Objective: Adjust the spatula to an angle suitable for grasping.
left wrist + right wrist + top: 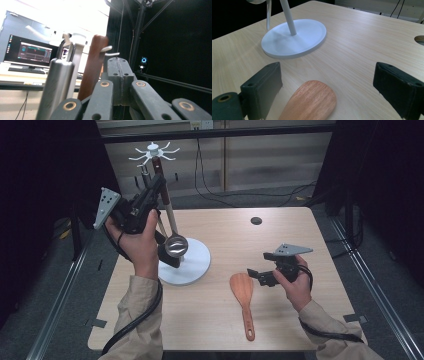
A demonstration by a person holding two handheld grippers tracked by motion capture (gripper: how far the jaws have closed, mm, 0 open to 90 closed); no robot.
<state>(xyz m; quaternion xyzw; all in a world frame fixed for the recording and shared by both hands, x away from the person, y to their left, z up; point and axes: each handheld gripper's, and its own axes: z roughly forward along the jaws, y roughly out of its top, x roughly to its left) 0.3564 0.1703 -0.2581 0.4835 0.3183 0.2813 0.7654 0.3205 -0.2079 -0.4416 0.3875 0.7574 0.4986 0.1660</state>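
Closest to the lens in the left gripper view, the left gripper (pixel 117 61) is clenched tight, its two pads pressed together with nothing visible between them. The brown handle of the ladle (pixel 93 65) stands just beside it at nine o'clock, under a white hook (pixel 110 50). From above, that ladle hangs down the rack (pixel 192 265), bowl low by the post, at about nine o'clock from the table's middle. The likely trouble is a sideways nudge. With the jaws closed and not around the handle, any push could swing the ladle off its hook or rock the rack on its round base. A grey handle (pixel 58 82) hanging at nine o'clock of the brown one could be knocked too, since the hooks crowd together. The trailing cable by the left sleeve might also snag the table (pixel 280 240) at its near edge. The right gripper (pixel 257 274) is released, jaws spread wide and low over the blade of the wooden spatula (pixel 242 292), at about five o'clock from the middle. Dropping carelessly there could skid the spatula toward the near edge at six o'clock. Free room lies at twelve to three o'clock, bare wood apart from a small round hole (pixel 256 220). The rack side is tight against the nine o'clock edge.
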